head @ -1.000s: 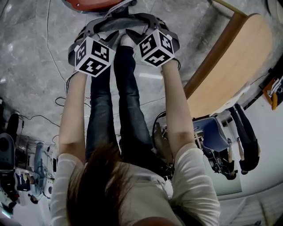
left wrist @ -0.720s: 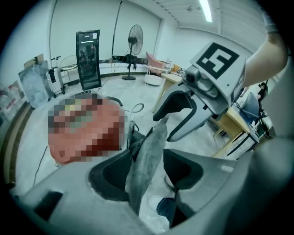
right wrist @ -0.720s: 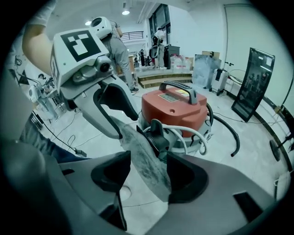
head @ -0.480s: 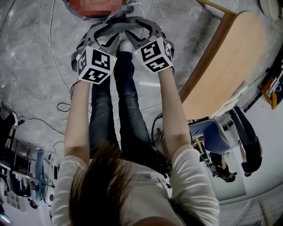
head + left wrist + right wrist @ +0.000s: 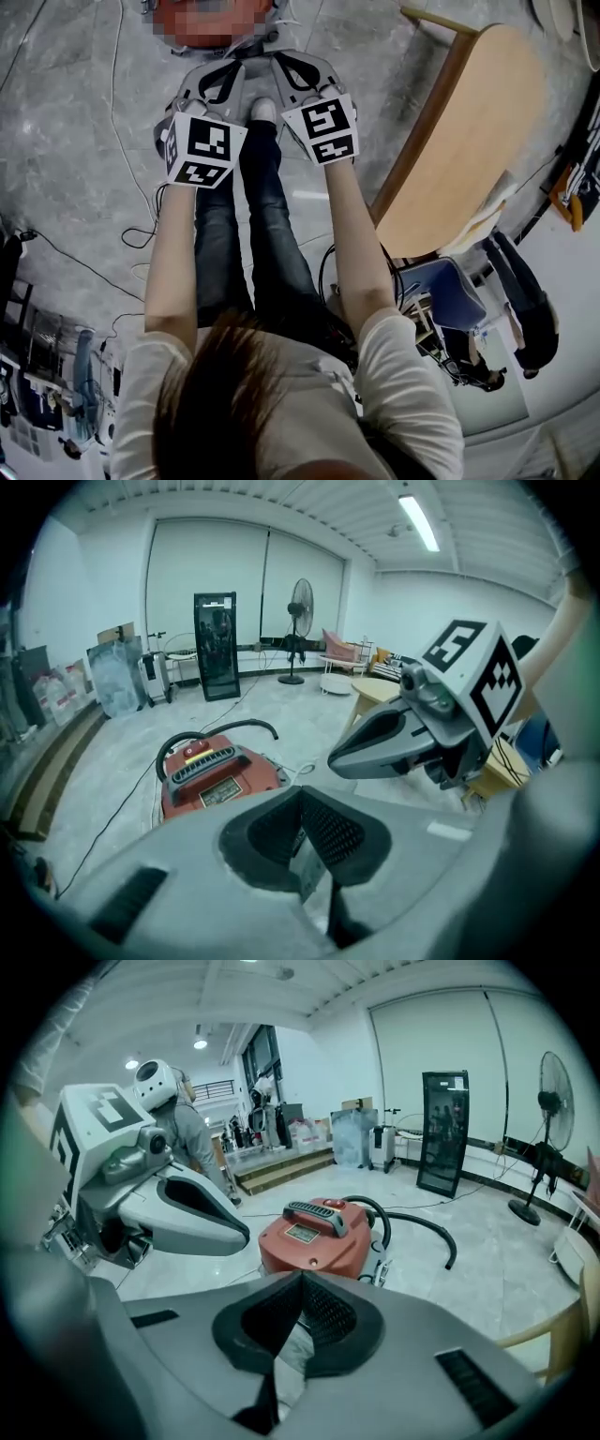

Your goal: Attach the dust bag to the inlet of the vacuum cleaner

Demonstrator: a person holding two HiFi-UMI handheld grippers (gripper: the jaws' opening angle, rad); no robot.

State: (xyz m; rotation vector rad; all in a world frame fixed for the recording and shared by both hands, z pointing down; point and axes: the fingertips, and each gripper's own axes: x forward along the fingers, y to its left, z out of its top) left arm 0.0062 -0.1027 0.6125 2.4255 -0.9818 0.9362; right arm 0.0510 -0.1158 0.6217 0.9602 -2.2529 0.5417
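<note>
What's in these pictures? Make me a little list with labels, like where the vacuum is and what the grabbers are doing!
Red canister vacuum cleaner: stands on the grey floor, ahead of both grippers
Black hose: lies on the floor beside it
Left gripper: jaws have just closed, shut, nothing between them
Right gripper: jaws have just closed, shut, nothing between them
Dust bag: not in view
Light wooden table: on the person's right
</note>
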